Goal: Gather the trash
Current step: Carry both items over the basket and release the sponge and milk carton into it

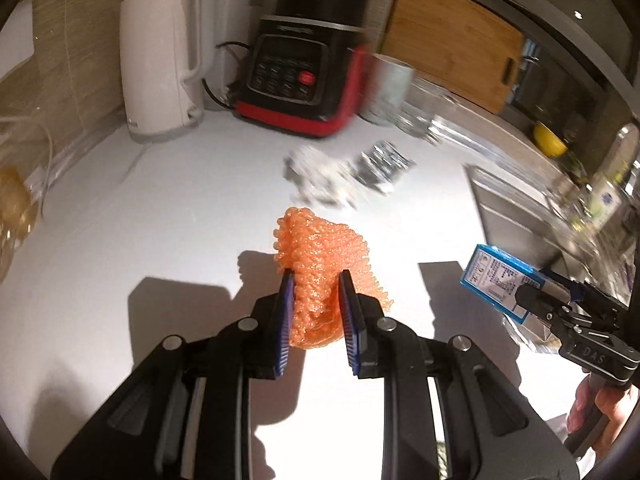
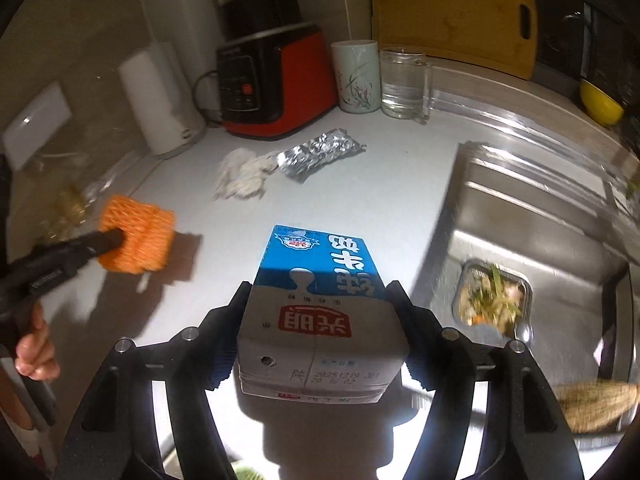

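My left gripper (image 1: 316,276) is shut on an orange foam fruit net (image 1: 320,240), held above the white counter (image 1: 180,220). From the right wrist view the net (image 2: 140,236) hangs at the left with the left gripper (image 2: 116,240) on it. My right gripper (image 2: 319,287) is shut on a blue and white milk carton (image 2: 316,304), its sides pressed by both pads. The carton (image 1: 496,276) and right gripper (image 1: 524,296) also show at the right of the left wrist view. A crumpled white tissue (image 2: 244,178) and a foil wrapper (image 2: 320,152) lie on the counter further back.
Along the back wall stand a white kettle (image 2: 160,96), a red and black blender (image 2: 276,76), a flowered mug (image 2: 356,76), a glass mug (image 2: 404,84) and a wooden cutting board (image 2: 452,12). The steel sink (image 2: 540,216) at right holds a strainer with food scraps (image 2: 492,300).
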`<state>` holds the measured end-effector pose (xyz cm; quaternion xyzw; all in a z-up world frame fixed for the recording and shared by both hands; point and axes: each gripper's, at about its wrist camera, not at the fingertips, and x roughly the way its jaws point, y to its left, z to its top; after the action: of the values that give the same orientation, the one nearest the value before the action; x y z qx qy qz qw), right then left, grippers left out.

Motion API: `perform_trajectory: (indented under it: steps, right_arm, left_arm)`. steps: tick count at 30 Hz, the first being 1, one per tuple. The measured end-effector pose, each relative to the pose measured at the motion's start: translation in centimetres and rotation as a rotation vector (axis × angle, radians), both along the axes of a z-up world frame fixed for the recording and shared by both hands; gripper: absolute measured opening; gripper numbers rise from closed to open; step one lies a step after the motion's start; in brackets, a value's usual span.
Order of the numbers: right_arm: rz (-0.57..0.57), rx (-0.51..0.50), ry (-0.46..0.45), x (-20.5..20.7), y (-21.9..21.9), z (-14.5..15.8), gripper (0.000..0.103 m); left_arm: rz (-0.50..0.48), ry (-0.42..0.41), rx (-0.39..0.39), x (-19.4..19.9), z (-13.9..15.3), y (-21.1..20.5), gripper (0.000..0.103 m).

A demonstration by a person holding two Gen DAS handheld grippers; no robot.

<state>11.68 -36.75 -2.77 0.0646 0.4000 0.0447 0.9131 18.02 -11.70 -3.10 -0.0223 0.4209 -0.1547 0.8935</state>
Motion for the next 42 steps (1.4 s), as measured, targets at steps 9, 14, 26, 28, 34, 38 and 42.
perform_trajectory:
  steps: [9,14,26,28,34,38,42]
  right_arm:
    - [0.016,0.054,-0.003,-13.7,-1.1,1.6,0.068]
    - [0.012,0.072,-0.002,-20.3,-1.8,1.6,0.068]
    - [0.004,0.106,-0.003,-28.5,-3.4,0.9,0.068]
    - [0.005,0.104,-0.001,-29.1,-3.6,0.7,0.068]
    - [0.008,0.107,0.014,-30.0,-4.3,0.2,0.068]
    - [0.014,0.115,0.031,-30.2,-4.7,-0.4,0.068]
    - [0.019,0.127,0.043,-30.1,-4.8,-0.8,0.068]
  left_arm:
    - [-0.045,0.029,-0.024,-13.2,1.5,-3.3,0.022]
    - [-0.061,0.037,-0.004,-19.1,1.8,-4.9,0.022]
    - [-0.091,0.116,0.056,-27.8,-1.4,-7.4,0.022]
    - [-0.097,0.127,0.063,-28.4,-2.0,-8.0,0.022]
    - [-0.111,0.184,0.072,-29.1,-4.3,-9.3,0.024]
    - [-0.102,0.235,0.085,-29.2,-5.9,-9.9,0.041]
    - [-0.097,0.252,0.091,-29.4,-6.3,-10.1,0.057]
